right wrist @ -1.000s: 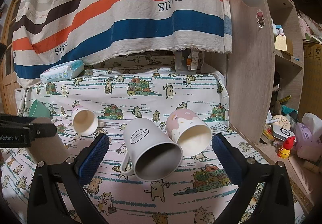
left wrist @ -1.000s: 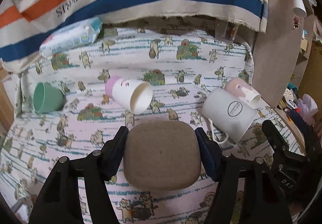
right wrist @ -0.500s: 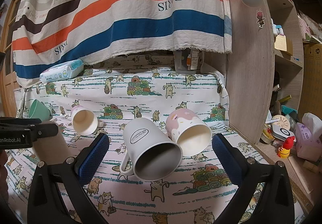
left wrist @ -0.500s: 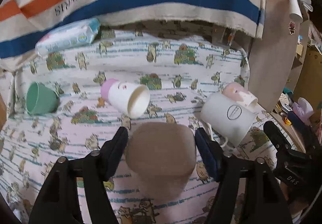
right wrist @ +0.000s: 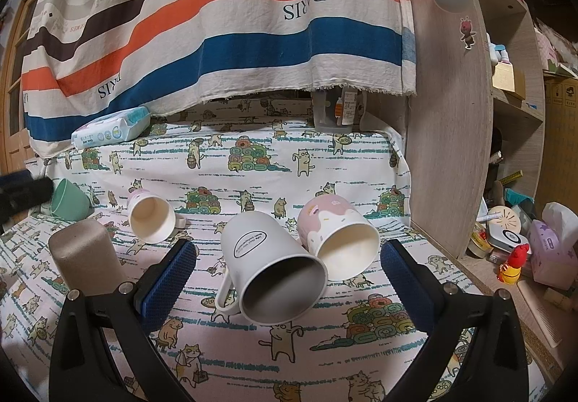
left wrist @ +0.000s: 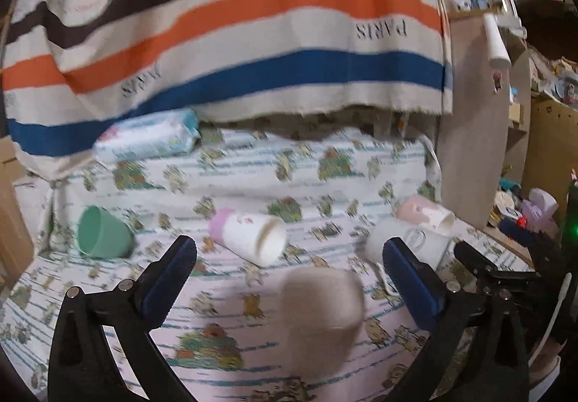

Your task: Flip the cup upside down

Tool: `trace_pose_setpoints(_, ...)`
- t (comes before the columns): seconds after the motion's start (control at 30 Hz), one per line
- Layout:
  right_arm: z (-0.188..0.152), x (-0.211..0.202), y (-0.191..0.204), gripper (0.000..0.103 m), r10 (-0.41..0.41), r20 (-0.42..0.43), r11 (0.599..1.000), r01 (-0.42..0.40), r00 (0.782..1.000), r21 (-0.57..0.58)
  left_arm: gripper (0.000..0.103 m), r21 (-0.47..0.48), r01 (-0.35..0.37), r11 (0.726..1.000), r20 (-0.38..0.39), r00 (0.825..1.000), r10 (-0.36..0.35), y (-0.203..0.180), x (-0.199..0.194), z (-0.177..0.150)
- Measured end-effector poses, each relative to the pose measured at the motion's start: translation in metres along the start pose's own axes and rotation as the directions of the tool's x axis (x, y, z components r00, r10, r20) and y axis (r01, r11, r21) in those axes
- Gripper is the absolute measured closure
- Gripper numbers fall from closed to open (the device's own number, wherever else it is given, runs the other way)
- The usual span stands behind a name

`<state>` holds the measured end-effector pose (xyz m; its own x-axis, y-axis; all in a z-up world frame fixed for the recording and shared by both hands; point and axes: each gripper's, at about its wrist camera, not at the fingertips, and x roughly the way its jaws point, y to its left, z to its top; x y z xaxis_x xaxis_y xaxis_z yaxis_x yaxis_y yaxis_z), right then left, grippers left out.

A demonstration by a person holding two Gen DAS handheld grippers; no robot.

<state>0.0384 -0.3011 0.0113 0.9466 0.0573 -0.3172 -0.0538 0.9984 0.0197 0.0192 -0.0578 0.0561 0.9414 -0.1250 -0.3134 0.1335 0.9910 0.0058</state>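
A taupe cup stands upside down on the cat-print cloth; it also shows in the right wrist view at the left. My left gripper is open, above and behind it, not touching it. My right gripper is open and empty, its fingers either side of a white mug lying on its side. Beside that lies a pink-and-white cup.
A white cup with a pink base and a green cup lie on their sides. A wipes pack lies at the back under a striped hanging cloth. A wooden shelf side bounds the right.
My left gripper has opened and let go of the taupe cup, then pulled up and back. The cup now stands upside down on the cloth. The right gripper has not moved.
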Motion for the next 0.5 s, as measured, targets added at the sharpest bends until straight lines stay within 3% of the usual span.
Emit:
trace_pose_setpoints(0.2, 0.0, 0.0, 0.0, 0.0, 0.0, 0.0, 1.0, 0.0, 1.0, 0.0, 0.001, -0.014, -0.056, 0.998, 0.07, 0.996, 0.057, 0.025, -0.019, 0.001)
trace_pose_setpoints(0.5, 0.0, 0.0, 0.0, 0.0, 0.0, 0.0, 1.0, 0.0, 1.0, -0.001, 0.0, -0.044, -0.126, 0.991, 0.111, 0.985, 0.13, 0.052, -0.035, -0.018)
